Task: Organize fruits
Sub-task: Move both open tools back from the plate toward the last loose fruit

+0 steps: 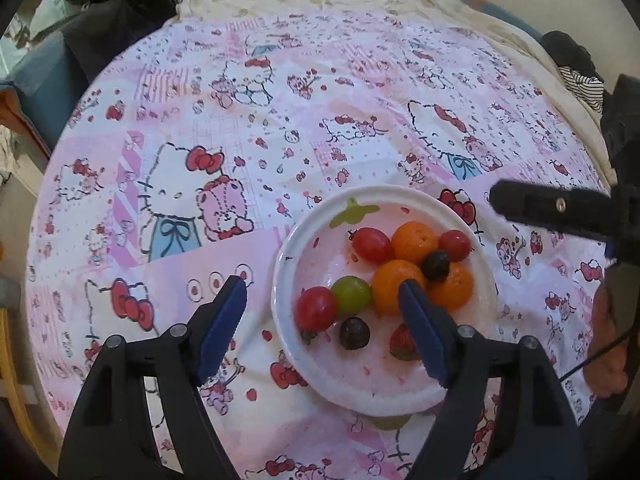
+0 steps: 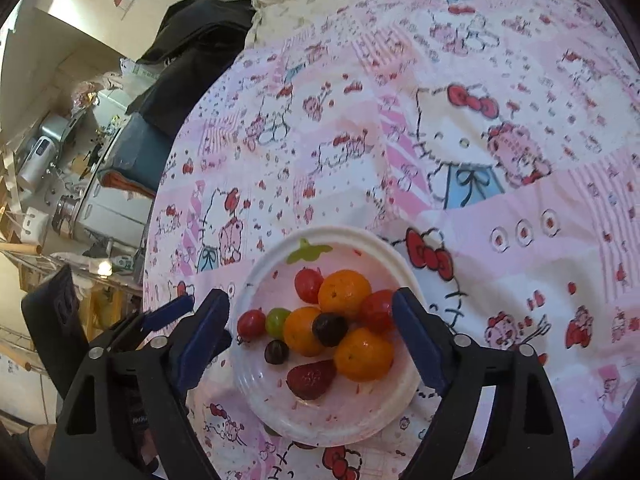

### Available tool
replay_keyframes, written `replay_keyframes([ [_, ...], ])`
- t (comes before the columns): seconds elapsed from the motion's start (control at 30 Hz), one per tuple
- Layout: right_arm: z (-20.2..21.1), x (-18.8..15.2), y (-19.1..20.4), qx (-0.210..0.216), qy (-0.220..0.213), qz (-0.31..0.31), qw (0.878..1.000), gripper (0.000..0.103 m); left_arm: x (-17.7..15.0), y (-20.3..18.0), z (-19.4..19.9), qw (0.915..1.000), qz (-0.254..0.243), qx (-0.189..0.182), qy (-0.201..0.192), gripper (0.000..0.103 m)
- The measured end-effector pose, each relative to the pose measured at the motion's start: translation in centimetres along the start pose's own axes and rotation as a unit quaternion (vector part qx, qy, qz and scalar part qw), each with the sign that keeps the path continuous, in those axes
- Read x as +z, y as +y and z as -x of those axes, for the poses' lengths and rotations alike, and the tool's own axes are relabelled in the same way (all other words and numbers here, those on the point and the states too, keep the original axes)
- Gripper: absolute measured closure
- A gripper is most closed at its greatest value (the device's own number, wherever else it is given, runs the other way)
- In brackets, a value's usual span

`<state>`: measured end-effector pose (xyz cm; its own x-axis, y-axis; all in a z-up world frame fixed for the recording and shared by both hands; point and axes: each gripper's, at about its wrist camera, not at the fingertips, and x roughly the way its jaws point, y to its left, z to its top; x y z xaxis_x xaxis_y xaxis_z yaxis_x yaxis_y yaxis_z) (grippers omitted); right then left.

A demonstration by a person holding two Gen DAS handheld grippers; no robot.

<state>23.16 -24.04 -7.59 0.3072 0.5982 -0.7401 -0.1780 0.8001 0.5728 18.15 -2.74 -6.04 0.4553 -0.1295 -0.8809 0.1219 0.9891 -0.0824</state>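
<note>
On the cartoon-print worktop [image 1: 224, 128] the plate [image 1: 304, 360] of fruits [image 1: 400, 264] lies at twelve o'clock, under my left claw [image 1: 322, 316] and right claw [image 2: 308, 332], both wide open, empty.

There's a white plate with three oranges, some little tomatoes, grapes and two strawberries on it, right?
Almost. The white plate holds only one strawberry, not two, as the right wrist view shows. The three oranges, little tomatoes and grapes are there.
</note>
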Motion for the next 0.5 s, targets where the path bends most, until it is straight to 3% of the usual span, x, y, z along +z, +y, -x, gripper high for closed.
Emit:
replay_keyframes([
  [0.5, 6.7, -2.5, 1.0, -0.010, -0.053, 0.008, 0.999, 0.017, -1.5, 1.4, 6.2, 0.9970, 0.047, 0.015, -0.060, 0.027],
])
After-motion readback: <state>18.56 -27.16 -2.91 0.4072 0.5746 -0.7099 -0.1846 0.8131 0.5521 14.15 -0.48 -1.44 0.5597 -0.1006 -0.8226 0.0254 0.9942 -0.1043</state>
